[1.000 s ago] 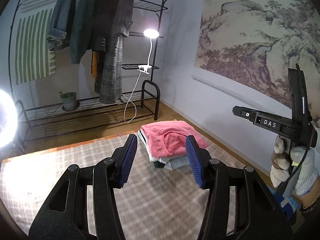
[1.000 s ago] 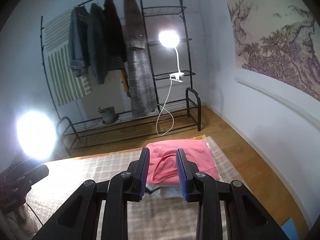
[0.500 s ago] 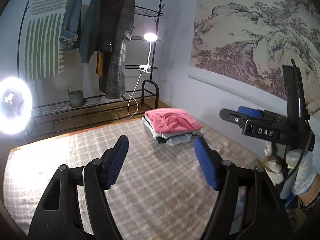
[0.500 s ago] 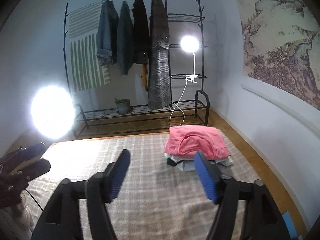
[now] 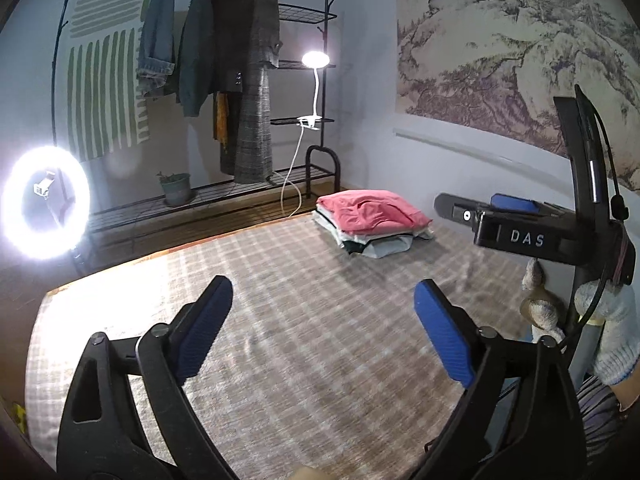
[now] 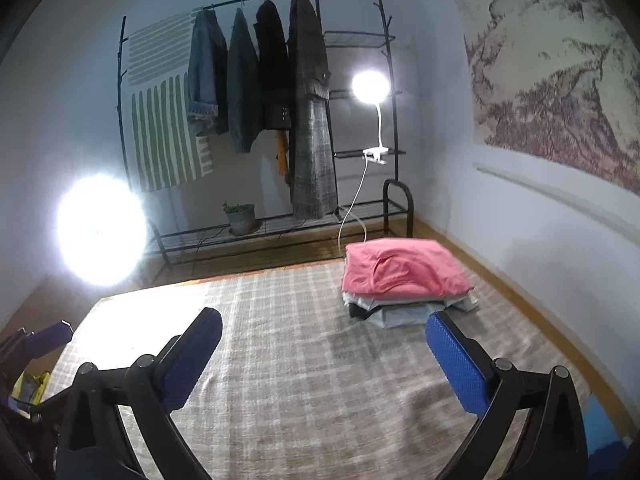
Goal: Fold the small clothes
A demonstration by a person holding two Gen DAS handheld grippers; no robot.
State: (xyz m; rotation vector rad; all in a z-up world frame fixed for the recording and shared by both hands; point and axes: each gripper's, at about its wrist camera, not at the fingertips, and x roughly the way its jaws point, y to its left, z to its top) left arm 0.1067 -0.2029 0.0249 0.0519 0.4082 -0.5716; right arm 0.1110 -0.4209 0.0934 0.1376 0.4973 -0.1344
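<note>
The left gripper, black with blue pads, has just been opening; its jaws stand wide apart over the beige checked rug, nothing between them. Ahead and to its right lies the folded pink garment atop a small stack of folded clothes. The right gripper has likewise just been opening and gapes empty, the stack just beyond its right finger.
</note>
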